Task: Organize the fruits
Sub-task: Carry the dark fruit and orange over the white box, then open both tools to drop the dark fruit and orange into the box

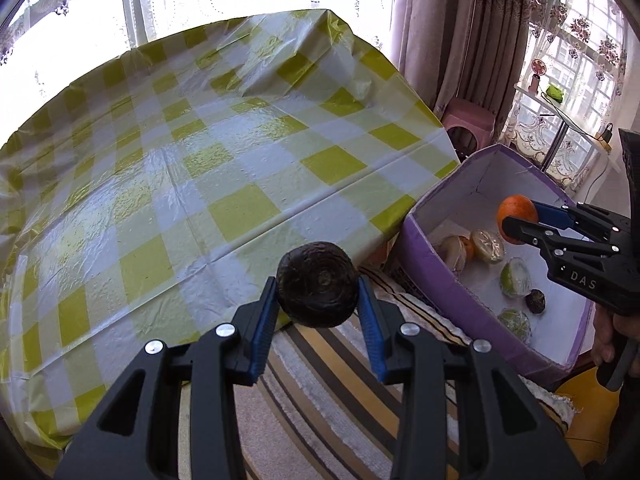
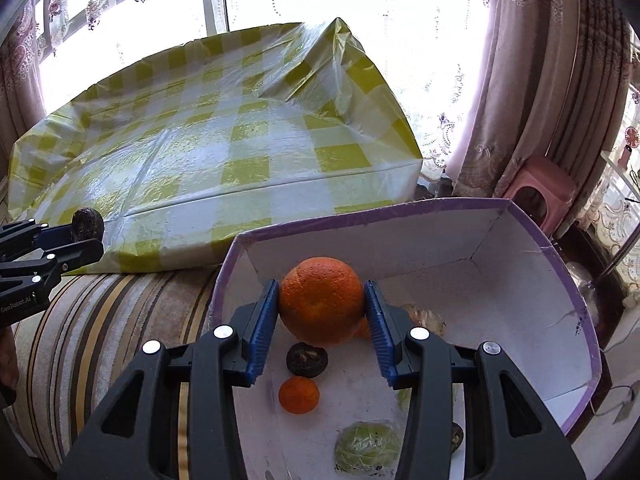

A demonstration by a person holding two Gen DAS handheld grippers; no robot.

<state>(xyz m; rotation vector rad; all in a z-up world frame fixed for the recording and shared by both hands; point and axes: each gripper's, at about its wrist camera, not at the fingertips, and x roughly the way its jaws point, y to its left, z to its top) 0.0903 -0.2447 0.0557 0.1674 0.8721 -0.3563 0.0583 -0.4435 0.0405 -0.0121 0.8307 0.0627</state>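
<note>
Left gripper (image 1: 318,294) clamped on dark wrinkled fruit (image 1: 318,285), held over striped rug (image 1: 320,380) at edge of yellow-checked tablecloth (image 1: 180,168). Right gripper (image 2: 322,304) clamped on large orange (image 2: 321,300), held above purple-rimmed box (image 2: 576,320). Inside box: wrapped green fruit (image 2: 367,449), small orange (image 2: 299,395), another dark wrinkled fruit (image 2: 307,359). Pink stool (image 2: 538,190) beyond, by curtain.

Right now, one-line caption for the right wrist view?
Right gripper holds a large round orange above the purple-rimmed white box of fruit.
</note>
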